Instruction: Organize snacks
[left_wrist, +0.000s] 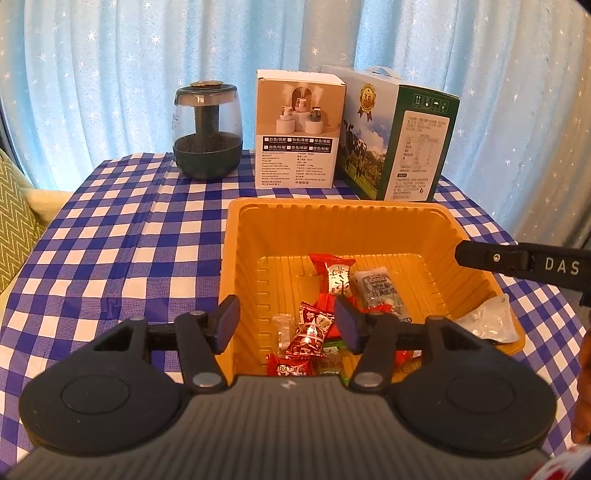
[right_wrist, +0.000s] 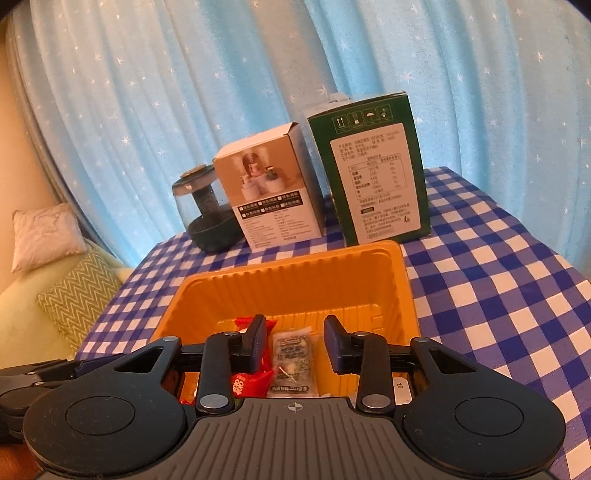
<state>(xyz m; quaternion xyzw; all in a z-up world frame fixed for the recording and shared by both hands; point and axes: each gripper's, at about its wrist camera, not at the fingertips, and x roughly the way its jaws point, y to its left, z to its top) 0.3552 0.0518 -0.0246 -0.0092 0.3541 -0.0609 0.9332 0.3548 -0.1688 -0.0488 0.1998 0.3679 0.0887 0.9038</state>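
Note:
An orange plastic bin (left_wrist: 332, 221) (right_wrist: 295, 277) sits on the blue-and-white checked table and holds several wrapped snacks. A red-and-white packet (left_wrist: 334, 275) and a clear grey-printed packet (left_wrist: 380, 291) (right_wrist: 293, 358) lie mid-bin; small red candies (left_wrist: 308, 334) lie at the near end. My left gripper (left_wrist: 286, 325) is open and empty above the bin's near left end. My right gripper (right_wrist: 295, 347) is open and empty above the bin; one of its fingers (left_wrist: 491, 258) shows over the bin's right rim in the left wrist view. A clear wrapper (left_wrist: 487, 321) lies on that rim.
A dark glass humidifier (left_wrist: 207, 133) (right_wrist: 207, 214), a white product box (left_wrist: 297, 129) (right_wrist: 273, 195) and a green milk carton box (left_wrist: 399, 140) (right_wrist: 373, 170) stand behind the bin. Blue starred curtains hang at the back. A sofa with cushions (right_wrist: 74, 295) is to the left.

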